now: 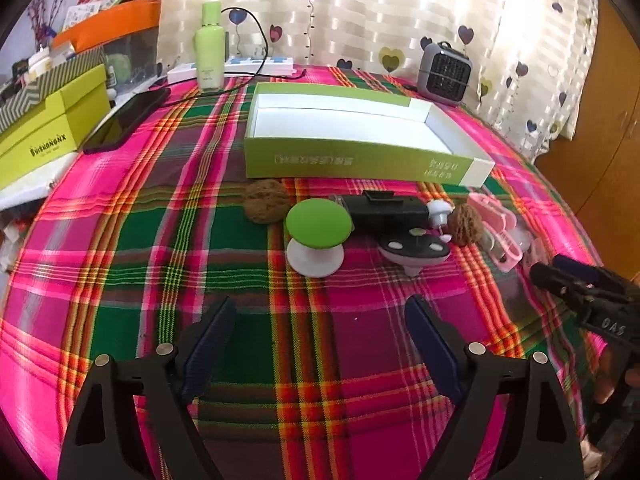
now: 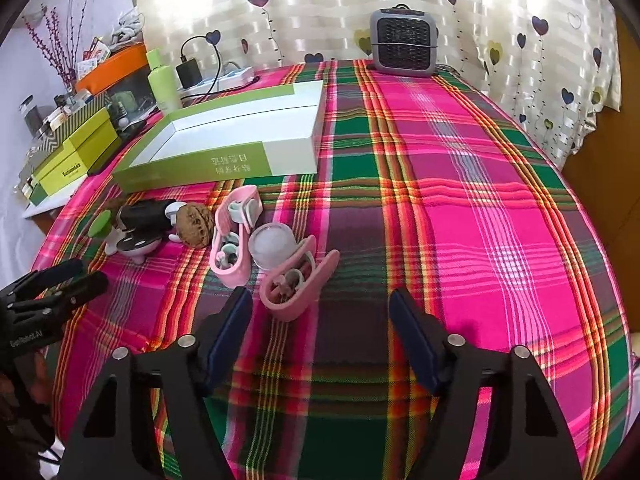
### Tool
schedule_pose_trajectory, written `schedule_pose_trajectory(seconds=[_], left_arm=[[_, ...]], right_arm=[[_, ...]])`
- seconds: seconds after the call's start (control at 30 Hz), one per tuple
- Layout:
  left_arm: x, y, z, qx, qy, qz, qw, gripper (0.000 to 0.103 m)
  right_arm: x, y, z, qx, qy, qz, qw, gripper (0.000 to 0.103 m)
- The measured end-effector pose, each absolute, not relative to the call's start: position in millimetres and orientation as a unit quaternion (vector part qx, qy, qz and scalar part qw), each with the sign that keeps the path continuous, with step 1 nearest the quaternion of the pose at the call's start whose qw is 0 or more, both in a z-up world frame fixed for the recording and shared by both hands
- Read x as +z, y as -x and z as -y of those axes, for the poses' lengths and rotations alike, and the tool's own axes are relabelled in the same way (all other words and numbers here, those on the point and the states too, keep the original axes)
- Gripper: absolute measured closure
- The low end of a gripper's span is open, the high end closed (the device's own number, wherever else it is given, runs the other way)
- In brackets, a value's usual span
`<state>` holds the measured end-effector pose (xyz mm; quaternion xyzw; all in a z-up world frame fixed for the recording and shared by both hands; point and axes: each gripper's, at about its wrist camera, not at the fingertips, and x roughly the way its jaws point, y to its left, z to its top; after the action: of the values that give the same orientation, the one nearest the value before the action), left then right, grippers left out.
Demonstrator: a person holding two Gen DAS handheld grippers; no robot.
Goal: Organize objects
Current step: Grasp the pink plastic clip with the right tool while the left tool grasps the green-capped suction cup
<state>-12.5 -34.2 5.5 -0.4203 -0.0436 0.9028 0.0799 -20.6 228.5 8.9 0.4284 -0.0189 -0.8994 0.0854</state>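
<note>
Nearest the cameras, above the plaid-covered desk (image 2: 460, 184), the left hand-held gripper (image 1: 320, 320) and the right hand-held gripper (image 2: 320, 312) both stand spread wide with nothing between the pads. Just beyond the right one lie two pink clips (image 2: 298, 284), probably light, stiff plastic with springy arms; each is best pinched across its narrow body. A round translucent cap (image 2: 271, 246) sits touching them and looks slippery. Farther left are two walnuts (image 1: 266, 202), hard and liable to roll, so they should be squeezed across the middle. Between them are one green-topped mushroom toy (image 1: 318, 234), one black-capped mushroom toy (image 1: 416, 250) and one black boxy gadget (image 1: 386, 210). Behind all of these stands one open green-and-white box (image 1: 352, 160), empty, the likely destination. Farthest back are one small heater (image 2: 402, 42) and one green bottle (image 1: 210, 48).
</note>
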Motion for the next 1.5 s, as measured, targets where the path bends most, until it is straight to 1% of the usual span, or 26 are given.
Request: schedule_pose_trajectory(seconds=[0.13, 0.17, 0.27, 0.33, 0.4, 0.5, 0.57, 0.6, 0.63, 0.67, 0.73, 0.77, 0.83, 0.9, 1.0, 1.1, 1.23, 1.5], left_arm=[[7, 19, 39, 0.901, 0.421, 0.066, 0.078, 0.02], [8, 21, 39, 0.901, 0.421, 0.069, 0.077, 0.021], [11, 26, 41, 0.903, 0.417, 0.069, 0.07, 0.021], [11, 29, 42, 0.904, 0.416, 0.068, 0.066, 0.024], [12, 32, 42, 0.905, 0.416, 0.069, 0.061, 0.027], [12, 36, 44, 0.905, 0.416, 0.071, 0.055, 0.028], [11, 38, 44, 0.905, 0.415, 0.071, 0.054, 0.032], [11, 39, 44, 0.906, 0.415, 0.069, 0.05, 0.037], [11, 40, 45, 0.905, 0.416, 0.07, 0.048, 0.039], [10, 42, 45, 0.904, 0.418, 0.071, 0.046, 0.04], [8, 45, 47, 0.901, 0.424, 0.08, 0.046, 0.045], [8, 46, 48, 0.901, 0.423, 0.082, 0.046, 0.046], [9, 47, 49, 0.902, 0.421, 0.085, 0.046, 0.054], [9, 48, 49, 0.902, 0.42, 0.086, 0.043, 0.058], [7, 51, 51, 0.902, 0.422, 0.086, 0.042, 0.058], [7, 53, 51, 0.902, 0.422, 0.079, 0.038, 0.058], [7, 61, 51, 0.9, 0.426, 0.079, 0.044, 0.058], [7, 70, 47, 0.902, 0.425, 0.067, 0.033, 0.058]], right_arm=[[9, 24, -227, -0.899, -0.43, 0.015, 0.084, 0.042], [9, 24, -226, -0.899, -0.43, 0.011, 0.084, 0.046], [9, 26, -226, -0.899, -0.43, 0.007, 0.079, 0.054], [9, 28, -227, -0.899, -0.431, 0.003, 0.071, 0.058], [8, 29, -227, -0.899, -0.432, 0.004, 0.069, 0.059], [9, 31, -228, -0.899, -0.432, 0.008, 0.069, 0.061], [9, 31, -230, -0.899, -0.432, 0.009, 0.067, 0.066], [10, 32, -230, -0.899, -0.432, 0.01, 0.066, 0.067], [9, 32, -231, -0.899, -0.433, 0.013, 0.066, 0.07], [10, 32, -232, -0.899, -0.433, 0.014, 0.065, 0.073], [9, 31, -234, -0.899, -0.432, 0.015, 0.063, 0.076], [9, 31, -235, -0.899, -0.432, 0.016, 0.064, 0.076], [9, 32, -236, -0.899, -0.433, 0.015, 0.065, 0.078], [9, 32, -236, -0.899, -0.433, 0.018, 0.066, 0.078], [10, 35, -237, -0.897, -0.435, 0.025, 0.07, 0.078], [10, 38, -233, -0.897, -0.437, 0.013, 0.067, 0.077], [9, 45, -231, -0.895, -0.44, 0.005, 0.068, 0.074], [9, 53, -229, -0.896, -0.44, -0.008, 0.06, 0.074]])
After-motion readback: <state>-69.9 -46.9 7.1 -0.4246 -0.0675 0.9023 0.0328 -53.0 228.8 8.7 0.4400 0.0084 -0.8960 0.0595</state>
